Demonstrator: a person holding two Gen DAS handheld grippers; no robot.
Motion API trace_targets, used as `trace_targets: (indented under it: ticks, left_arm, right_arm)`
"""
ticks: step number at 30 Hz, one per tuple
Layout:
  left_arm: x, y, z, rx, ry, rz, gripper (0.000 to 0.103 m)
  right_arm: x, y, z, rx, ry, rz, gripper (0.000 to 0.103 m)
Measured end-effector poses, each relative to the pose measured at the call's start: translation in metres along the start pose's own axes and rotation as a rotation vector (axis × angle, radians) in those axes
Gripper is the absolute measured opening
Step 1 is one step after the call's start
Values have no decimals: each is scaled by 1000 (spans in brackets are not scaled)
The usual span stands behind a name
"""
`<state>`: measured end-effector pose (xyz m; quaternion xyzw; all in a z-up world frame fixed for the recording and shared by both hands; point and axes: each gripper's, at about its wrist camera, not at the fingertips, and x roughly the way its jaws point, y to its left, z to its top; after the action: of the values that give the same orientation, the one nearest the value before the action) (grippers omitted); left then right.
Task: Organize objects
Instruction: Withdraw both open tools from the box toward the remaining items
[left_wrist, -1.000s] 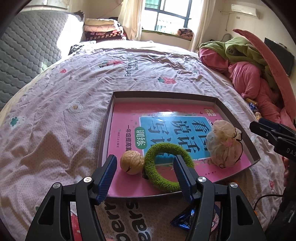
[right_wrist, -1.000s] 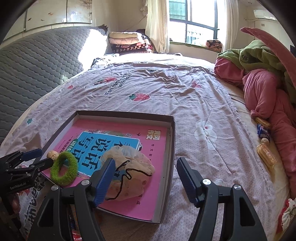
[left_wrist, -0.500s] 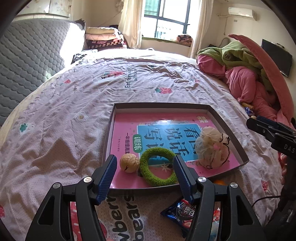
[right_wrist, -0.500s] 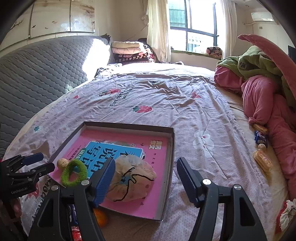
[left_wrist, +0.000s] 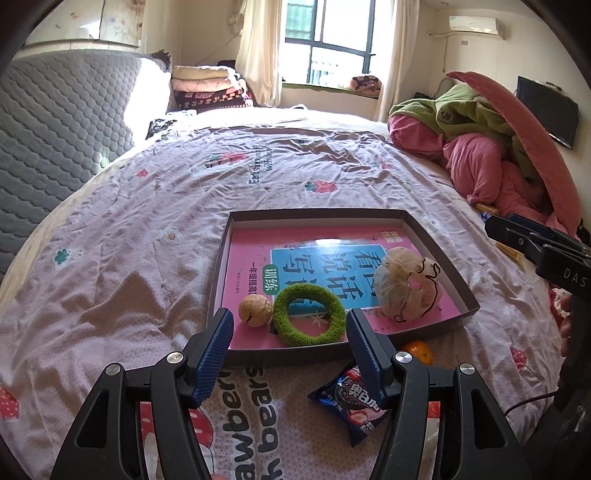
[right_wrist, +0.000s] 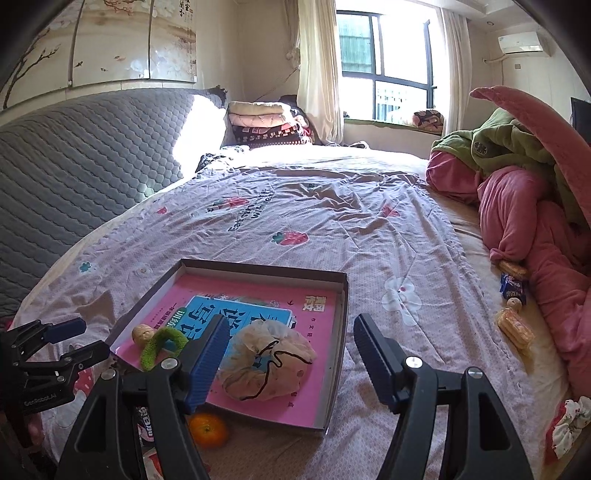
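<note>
**Both claws released above the near edge of the tray**

Left claw: jaws spread wide, gripping nothing. It hangs over the bedsheet just short of the tray. Directly below and slightly right of its right finger lies a blue cookie packet on the sheet. Just beyond that, touching or nearly touching the tray's near wall, sits a small orange.

Between the left claw's fingertips, inside the tray, lies a green fuzzy ring. A walnut rests just left of the ring, close to the left fingertip. Farther right in the tray sits a beige hair scrunchie with a black cord. All three rest on a pink book that lines the tray floor.

Right claw: jaws likewise spread wide, empty. The scrunchie lies between its fingers, nearer the left one. The orange sits below the left finger, outside the tray wall. The ring and walnut lie farther left, near the left claw's tips.

Well right of the right claw, several wrapped snacks lie beside a pink blanket. Beyond, folded quilts are stacked at the far end under the window.
</note>
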<state>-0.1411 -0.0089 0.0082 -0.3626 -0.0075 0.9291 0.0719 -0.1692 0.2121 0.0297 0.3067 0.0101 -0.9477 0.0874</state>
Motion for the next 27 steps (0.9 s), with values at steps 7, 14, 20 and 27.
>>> trace_targets:
  ticks: [7,14,20,27]
  left_arm:
    - [-10,-3,-5,9,-14,2,65]
    - [-18,-9,-20,25,-5,-10,65]
    - [-25,-11,-37,23,14,-32,65]
    - [-32,-9,-54,33,28,-33,65]
  right_arm:
    - [-10,7,-5,-3,-18,10,70]
    - [-15,11,-19,-6,-6,11,71]
    - [-23,11,-33,6,0,11,71]
    - [-32,14,-52,14,12,11,71]
